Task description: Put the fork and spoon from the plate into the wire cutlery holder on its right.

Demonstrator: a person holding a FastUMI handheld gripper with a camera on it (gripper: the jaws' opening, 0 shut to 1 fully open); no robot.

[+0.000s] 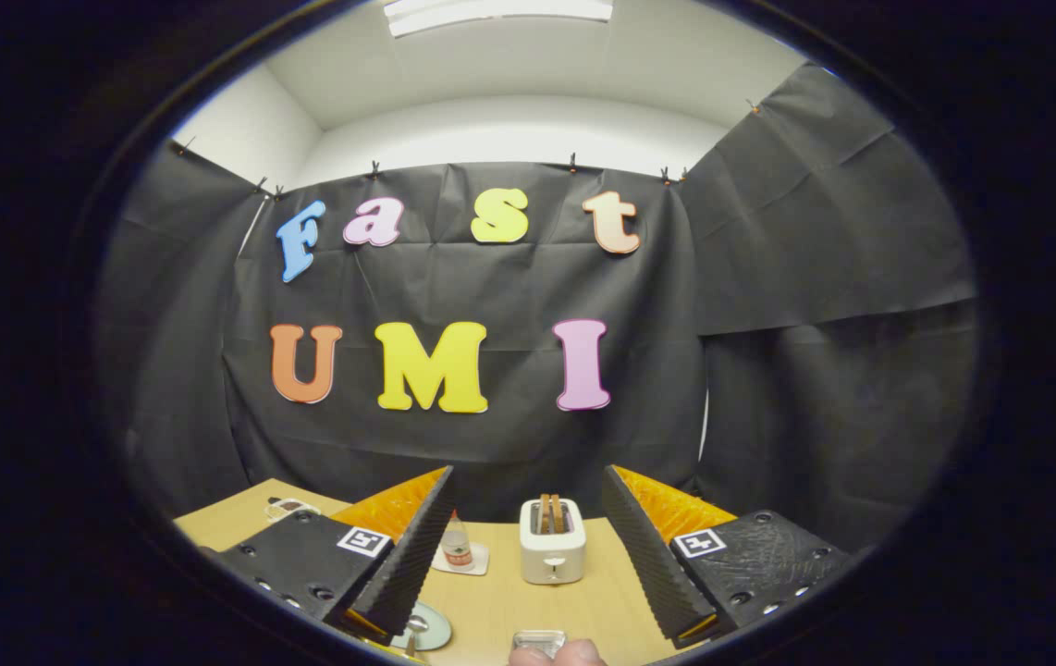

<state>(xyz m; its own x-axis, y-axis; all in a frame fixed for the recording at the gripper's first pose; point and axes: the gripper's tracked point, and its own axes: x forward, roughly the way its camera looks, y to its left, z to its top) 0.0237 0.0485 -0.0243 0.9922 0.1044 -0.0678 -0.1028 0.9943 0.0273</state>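
Showing 1 toaster [552, 541], 1 plate [433, 629].

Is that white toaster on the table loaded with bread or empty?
Loaded: two brown slices stand up out of the toaster, seen beyond the open gripper.

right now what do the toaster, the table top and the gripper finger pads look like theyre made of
Toaster: seems glossy white plastic or enamelled metal; smooth sheen, brown slices in its slots.
Table: looks like pale wood or laminate, matte, even tan.
Fingers of the open gripper: black ribbed pads, likely rubber, backed by translucent orange plastic.
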